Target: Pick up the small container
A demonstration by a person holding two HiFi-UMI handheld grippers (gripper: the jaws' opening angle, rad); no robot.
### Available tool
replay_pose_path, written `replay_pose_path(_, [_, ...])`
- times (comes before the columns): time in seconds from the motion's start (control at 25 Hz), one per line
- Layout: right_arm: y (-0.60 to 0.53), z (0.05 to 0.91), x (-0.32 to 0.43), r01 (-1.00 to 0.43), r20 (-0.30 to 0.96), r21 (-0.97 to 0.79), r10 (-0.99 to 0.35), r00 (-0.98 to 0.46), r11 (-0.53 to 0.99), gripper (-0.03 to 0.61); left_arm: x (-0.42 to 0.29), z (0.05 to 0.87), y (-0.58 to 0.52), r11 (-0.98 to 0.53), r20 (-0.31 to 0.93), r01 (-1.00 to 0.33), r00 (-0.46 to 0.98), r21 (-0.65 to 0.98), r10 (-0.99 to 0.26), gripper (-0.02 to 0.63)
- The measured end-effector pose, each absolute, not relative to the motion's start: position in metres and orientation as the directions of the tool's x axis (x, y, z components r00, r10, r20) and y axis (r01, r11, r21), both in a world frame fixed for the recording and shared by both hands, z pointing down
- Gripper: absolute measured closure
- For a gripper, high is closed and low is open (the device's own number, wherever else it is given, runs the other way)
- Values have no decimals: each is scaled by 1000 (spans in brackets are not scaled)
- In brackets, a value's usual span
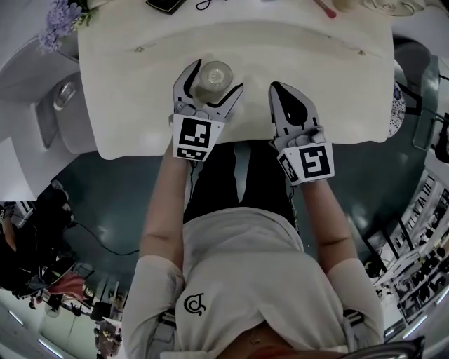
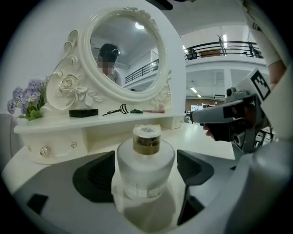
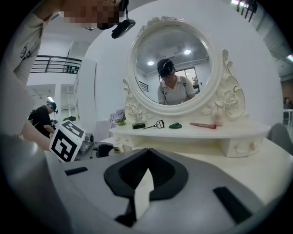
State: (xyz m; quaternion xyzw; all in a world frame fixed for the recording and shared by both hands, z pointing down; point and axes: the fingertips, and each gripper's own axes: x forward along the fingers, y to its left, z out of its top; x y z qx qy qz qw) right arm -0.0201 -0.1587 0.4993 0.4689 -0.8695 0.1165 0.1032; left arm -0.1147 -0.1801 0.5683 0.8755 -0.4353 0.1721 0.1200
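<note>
The small container (image 1: 210,83) is a frosted round bottle with a gold collar, standing upright on the white vanity table (image 1: 133,112). My left gripper (image 1: 215,77) is open, one jaw on either side of the container. In the left gripper view the container (image 2: 145,164) fills the space between the dark pads (image 2: 97,177), and a thin gap shows at the right pad. My right gripper (image 1: 277,88) lies to the right of the container with its jaws shut on nothing, and their tips (image 3: 147,153) meet in the right gripper view.
An ornate oval mirror (image 2: 123,50) rises behind a low shelf (image 2: 91,121) that carries a black case, an eyelash curler and a brush. Purple flowers (image 1: 59,21) stand at the far left. The table's near edge runs just under both grippers.
</note>
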Motion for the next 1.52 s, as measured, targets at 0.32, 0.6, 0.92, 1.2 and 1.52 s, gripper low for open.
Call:
replay_pose_path(0.32, [-168, 497, -15, -847, 285, -101, -801, -527, 522, 571, -113, 583, -187, -581, 483, -813, 526, 44, -700, 210])
replay_pose_path(0.6, [-169, 505, -7, -851, 313, -107, -795, -519, 513, 571, -115, 589, -187, -570, 521, -821, 498, 27, -693, 267])
replay_pose_path(0.92, [-170, 499, -6, -840, 307, -99, -787, -535, 533, 571, -113, 582, -185, -566, 502, -824, 501, 27, -705, 267])
replay_pose_path(1.2, [-170, 478, -1, -825, 285, -84, -780, -557, 559, 571, -111, 551, -173, -560, 497, -826, 512, 62, -701, 267])
replay_pose_path(1.52, [-168, 434, 7, -819, 223, -59, -792, -568, 571, 571, -107, 481, -171, -541, 428, -841, 492, 10, -758, 267])
